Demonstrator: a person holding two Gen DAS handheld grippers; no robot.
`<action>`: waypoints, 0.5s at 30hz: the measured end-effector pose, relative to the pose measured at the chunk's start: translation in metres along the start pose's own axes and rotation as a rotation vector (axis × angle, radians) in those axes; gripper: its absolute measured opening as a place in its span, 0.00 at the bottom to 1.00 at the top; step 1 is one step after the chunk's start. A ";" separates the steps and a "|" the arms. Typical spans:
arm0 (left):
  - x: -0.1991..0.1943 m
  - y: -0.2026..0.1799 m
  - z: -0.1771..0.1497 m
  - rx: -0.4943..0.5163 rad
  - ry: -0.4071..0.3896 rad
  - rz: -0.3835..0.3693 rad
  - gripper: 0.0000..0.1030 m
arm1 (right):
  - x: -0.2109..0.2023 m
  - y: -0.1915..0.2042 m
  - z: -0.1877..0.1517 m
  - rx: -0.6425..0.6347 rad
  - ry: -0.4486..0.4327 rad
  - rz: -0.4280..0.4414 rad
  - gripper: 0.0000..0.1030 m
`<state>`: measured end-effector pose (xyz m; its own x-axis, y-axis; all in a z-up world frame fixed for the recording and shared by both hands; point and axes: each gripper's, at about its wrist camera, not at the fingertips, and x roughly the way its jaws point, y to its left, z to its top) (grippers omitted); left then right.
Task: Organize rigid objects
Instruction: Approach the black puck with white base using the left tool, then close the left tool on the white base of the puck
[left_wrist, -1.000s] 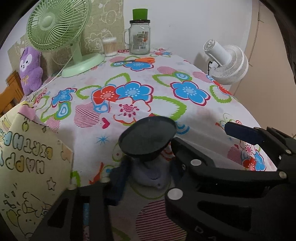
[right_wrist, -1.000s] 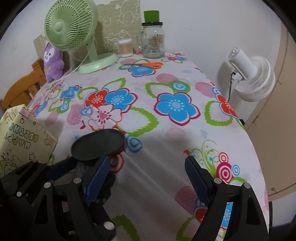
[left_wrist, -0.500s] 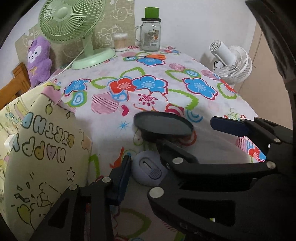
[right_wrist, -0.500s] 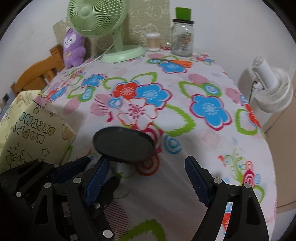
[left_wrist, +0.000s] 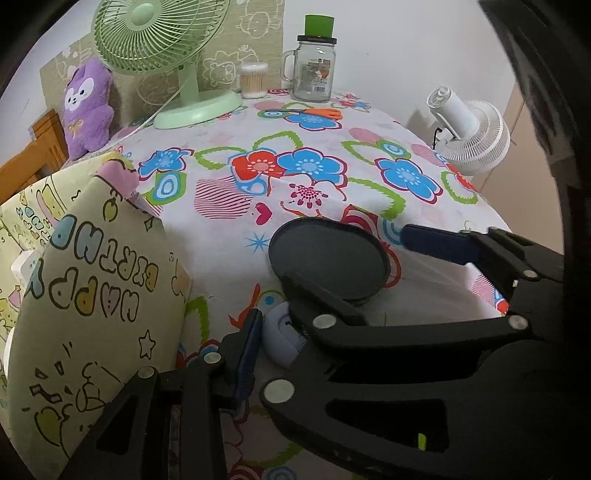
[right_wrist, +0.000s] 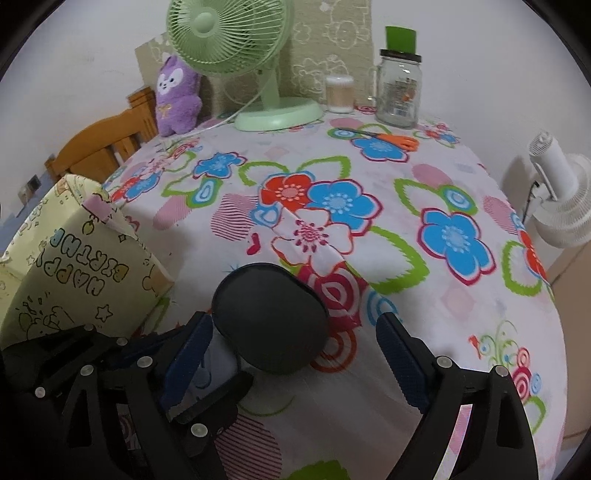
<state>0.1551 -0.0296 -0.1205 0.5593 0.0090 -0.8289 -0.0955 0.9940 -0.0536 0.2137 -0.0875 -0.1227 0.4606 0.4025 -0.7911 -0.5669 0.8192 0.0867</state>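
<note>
Jaws of left gripper (left_wrist: 271, 321) clamped on lavender-based disc stand (right_wrist: 269, 317); right gripper (right_wrist: 295, 343) wide open around it.
Closer than before to gift box (left_wrist: 92, 280) at frame left; open tablecloth (right_wrist: 424, 295) ahead, dropping off at right.

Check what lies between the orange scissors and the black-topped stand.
Only bare flowered tablecloth between scissors and stand; the right wrist view shows it.
</note>
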 end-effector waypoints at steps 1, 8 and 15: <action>0.000 0.000 0.000 -0.002 -0.002 0.000 0.42 | 0.002 0.000 0.000 -0.002 0.001 0.016 0.83; 0.000 -0.002 -0.001 0.022 -0.007 0.017 0.42 | 0.006 -0.001 -0.001 -0.022 0.031 0.002 0.34; -0.002 -0.005 -0.004 0.039 -0.008 0.009 0.42 | -0.002 -0.003 -0.006 -0.030 0.036 -0.045 0.25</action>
<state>0.1514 -0.0351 -0.1211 0.5652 0.0191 -0.8247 -0.0690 0.9973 -0.0242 0.2099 -0.0931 -0.1248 0.4616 0.3505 -0.8149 -0.5670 0.8231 0.0328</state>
